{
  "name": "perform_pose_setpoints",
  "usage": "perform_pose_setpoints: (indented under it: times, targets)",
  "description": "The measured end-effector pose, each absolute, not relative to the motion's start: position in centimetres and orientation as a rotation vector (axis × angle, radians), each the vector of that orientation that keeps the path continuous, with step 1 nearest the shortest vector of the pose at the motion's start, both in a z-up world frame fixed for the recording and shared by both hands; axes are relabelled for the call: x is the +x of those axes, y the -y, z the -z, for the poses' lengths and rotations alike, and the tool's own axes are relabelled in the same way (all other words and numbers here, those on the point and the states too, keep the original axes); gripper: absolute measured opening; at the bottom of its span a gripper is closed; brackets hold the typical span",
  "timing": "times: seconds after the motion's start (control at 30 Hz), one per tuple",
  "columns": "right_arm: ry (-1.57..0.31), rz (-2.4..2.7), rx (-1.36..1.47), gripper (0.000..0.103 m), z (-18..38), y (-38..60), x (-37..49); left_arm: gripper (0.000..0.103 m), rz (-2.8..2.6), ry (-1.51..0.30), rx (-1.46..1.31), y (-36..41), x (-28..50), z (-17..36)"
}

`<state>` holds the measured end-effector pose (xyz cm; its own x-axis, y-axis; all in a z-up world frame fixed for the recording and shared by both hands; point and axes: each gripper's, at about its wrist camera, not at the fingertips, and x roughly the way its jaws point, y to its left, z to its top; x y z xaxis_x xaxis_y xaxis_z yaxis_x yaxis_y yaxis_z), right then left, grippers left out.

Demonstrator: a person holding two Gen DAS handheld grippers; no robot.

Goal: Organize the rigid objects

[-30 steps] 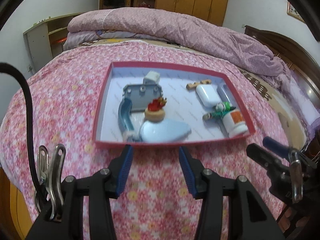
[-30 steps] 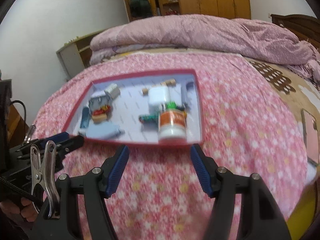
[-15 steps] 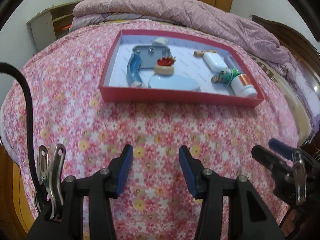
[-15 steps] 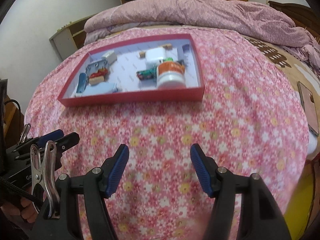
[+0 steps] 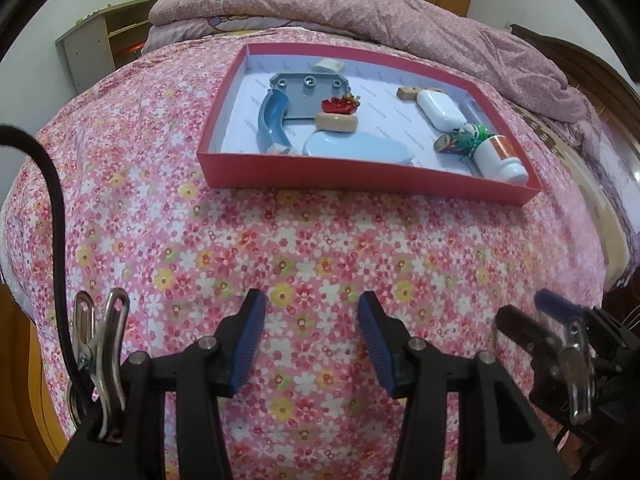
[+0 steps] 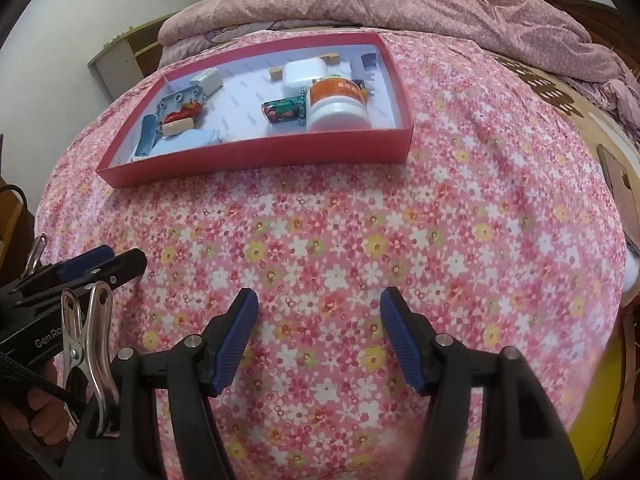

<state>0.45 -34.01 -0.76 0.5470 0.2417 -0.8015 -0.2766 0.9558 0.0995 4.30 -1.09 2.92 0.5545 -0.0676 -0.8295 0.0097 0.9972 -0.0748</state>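
A red tray (image 5: 360, 178) (image 6: 256, 158) lies on the flowered bedspread, far from both grippers. It holds a grey plate (image 5: 308, 92), a curved blue piece (image 5: 272, 120), a pale blue case (image 5: 356, 148), a red toy on a beige block (image 5: 338, 114), a white case (image 5: 438, 110) (image 6: 306, 72), a white bottle with an orange label (image 5: 496, 156) (image 6: 338, 102) and a green tube (image 6: 284, 110). My left gripper (image 5: 310, 338) is open and empty over the bedspread. My right gripper (image 6: 320, 334) is open and empty too, and shows at the right in the left wrist view (image 5: 536, 320).
A folded pink quilt (image 5: 360, 8) lies behind the tray. A low shelf (image 5: 100, 40) stands at the back left, wooden wardrobes at the back. A phone (image 6: 618, 176) lies at the bed's right edge. Flowered bedspread (image 6: 360, 220) stretches between the grippers and the tray.
Both grippers have pulled back from the tray toward the near edge of the bed. They stay open and empty. The tray's contents have not moved.
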Motion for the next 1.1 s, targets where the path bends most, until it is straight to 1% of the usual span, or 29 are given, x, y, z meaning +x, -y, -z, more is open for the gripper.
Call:
perform_pose_setpoints:
  times: [0.17, 0.37, 1.1]
  targets:
    - [-0.935, -0.299, -0.071, 0.066, 0.9, 33.6, 0.2, 0.058, 0.046, -0.983, -0.054, 1.4, 4.3, -2.9]
    - [-0.93, -0.301, -0.072, 0.07, 1.0, 33.1, 0.0, 0.062, 0.048, -0.982, -0.043, 1.7, 4.4, -2.8]
    - [-0.927, -0.3, -0.082, 0.074, 1.0, 32.6, -0.1, 0.065, 0.051, -0.981, -0.046, 1.8, 4.5, -2.7]
